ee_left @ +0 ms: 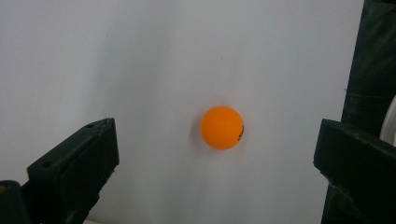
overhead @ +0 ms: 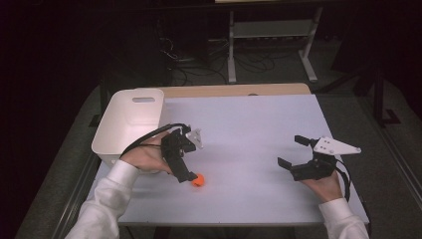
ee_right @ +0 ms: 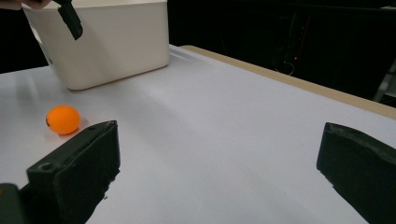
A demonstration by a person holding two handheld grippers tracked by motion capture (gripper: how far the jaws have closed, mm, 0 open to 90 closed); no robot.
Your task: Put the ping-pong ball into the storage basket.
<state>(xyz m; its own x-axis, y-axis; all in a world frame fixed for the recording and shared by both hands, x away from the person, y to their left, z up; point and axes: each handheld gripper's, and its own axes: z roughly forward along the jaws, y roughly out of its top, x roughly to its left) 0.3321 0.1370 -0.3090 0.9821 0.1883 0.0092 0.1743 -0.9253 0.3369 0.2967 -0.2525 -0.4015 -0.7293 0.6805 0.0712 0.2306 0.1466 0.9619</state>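
- High view: a white sheet covers the table [overhead: 249, 129]. A white bin [overhead: 130, 124] sits at the sheet's ten o'clock edge. The left gripper [overhead: 188, 175] is held just below the bin, pointing down toward five o'clock; an orange ball [overhead: 199, 180] lies on the sheet touching or just beside its tip. The right gripper [overhead: 293, 152] hovers at the sheet's four o'clock side, well apart from the ball, with its jaws spread and nothing between them.
- Left gripper view: the two black jaws stand wide apart at seven and four o'clock. The orange ball [ee_left: 222, 127] rests on the white sheet between them, slightly right of centre, touching neither jaw. A small dark mark shows on its right edge.
- Right gripper view: the jaws are spread wide over bare sheet. The orange ball [ee_right: 63, 119] lies at nine o'clock, just beyond the left jaw. The white bin [ee_right: 116, 42] stands at eleven o'clock, with one jaw of the left gripper [ee_right: 70, 18] in front of it.
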